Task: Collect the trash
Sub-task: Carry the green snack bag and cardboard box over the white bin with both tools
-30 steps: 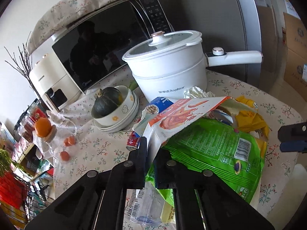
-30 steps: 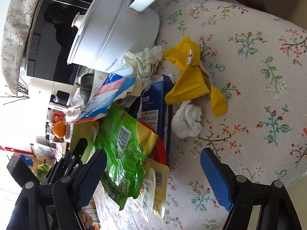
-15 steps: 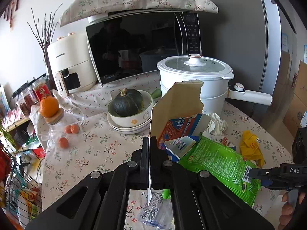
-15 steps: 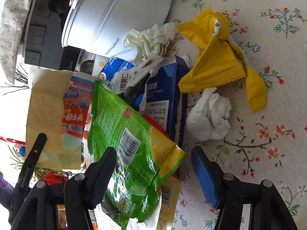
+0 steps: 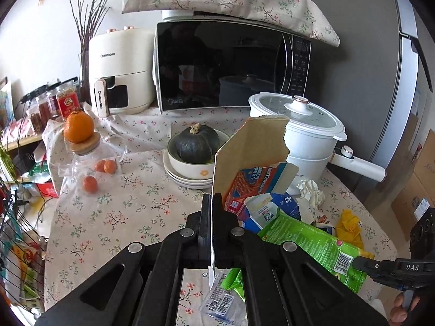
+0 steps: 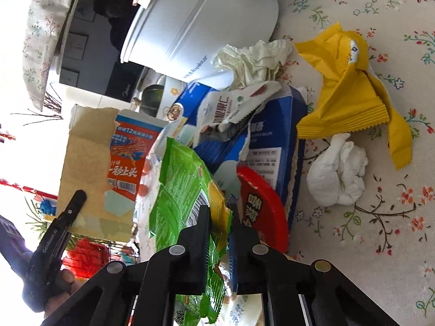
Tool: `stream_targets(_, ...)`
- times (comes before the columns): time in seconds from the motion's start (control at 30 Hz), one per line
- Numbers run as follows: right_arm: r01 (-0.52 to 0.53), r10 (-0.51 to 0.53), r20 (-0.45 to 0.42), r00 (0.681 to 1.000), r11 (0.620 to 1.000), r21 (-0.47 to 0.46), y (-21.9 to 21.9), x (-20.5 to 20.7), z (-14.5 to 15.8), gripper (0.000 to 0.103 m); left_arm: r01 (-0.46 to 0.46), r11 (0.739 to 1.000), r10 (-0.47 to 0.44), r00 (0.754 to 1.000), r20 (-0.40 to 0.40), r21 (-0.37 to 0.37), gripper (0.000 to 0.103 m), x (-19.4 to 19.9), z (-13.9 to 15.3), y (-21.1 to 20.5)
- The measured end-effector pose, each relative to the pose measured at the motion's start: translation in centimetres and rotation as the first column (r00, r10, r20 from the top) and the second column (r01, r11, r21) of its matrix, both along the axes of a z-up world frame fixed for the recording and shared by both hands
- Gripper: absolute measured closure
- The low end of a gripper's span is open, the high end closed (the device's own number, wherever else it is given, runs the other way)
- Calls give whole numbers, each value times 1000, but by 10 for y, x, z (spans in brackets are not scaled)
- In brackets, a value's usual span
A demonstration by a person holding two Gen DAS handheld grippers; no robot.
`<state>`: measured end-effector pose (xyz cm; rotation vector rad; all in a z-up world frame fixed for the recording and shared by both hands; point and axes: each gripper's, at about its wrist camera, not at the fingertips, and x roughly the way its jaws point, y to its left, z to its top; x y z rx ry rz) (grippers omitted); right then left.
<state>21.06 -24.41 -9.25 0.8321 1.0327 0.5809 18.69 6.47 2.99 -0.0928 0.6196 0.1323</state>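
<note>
Trash lay heaped on the floral tablecloth in front of the white electric pot: a blue carton, a red wrapper, a yellow wrapper and two crumpled tissues. The left gripper was pressed tight on the edge of a torn cardboard snack box, which stood upright above the pile. The right gripper had just been closing, and its jaws pinched the corner of the green snack bag, the rest of the bag lying across the heap.
</note>
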Motion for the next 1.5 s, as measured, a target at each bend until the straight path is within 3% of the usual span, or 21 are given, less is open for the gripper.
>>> stream_targets(0.23, -66, 69, 171, 983, 998, -20, 27, -15, 41, 95, -51, 995, 53, 998, 17, -88, 103, -9, 4, 27)
stream_targets(0.4, -58, 55, 251, 966, 998, 5, 28, -26, 66, 96, -69, 991, 74, 996, 43, -117, 103, -19, 9, 40)
stream_targets(0.77, -4, -25, 369, 929, 997, 77, -18, -60, 119, 97, -21, 978, 35, 997, 66, -206, 103, -40, 13, 48)
stream_targets(1.13, 57, -72, 422, 904, 997, 47, -61, -95, 149, 97, 132, 938, -124, 991, 46, -322, 103, -61, 7, 21)
stream_targets(1.37, 98, -88, 415, 906, 995, -2, -83, -121, 151, 97, 174, 924, -164, 985, 57, -340, 103, -73, 11, 7)
stream_targets(1.5, 121, -104, 391, 914, 992, -20, -98, -137, 149, 97, 194, 880, -199, 979, 33, -434, 103, -78, 4, 6)
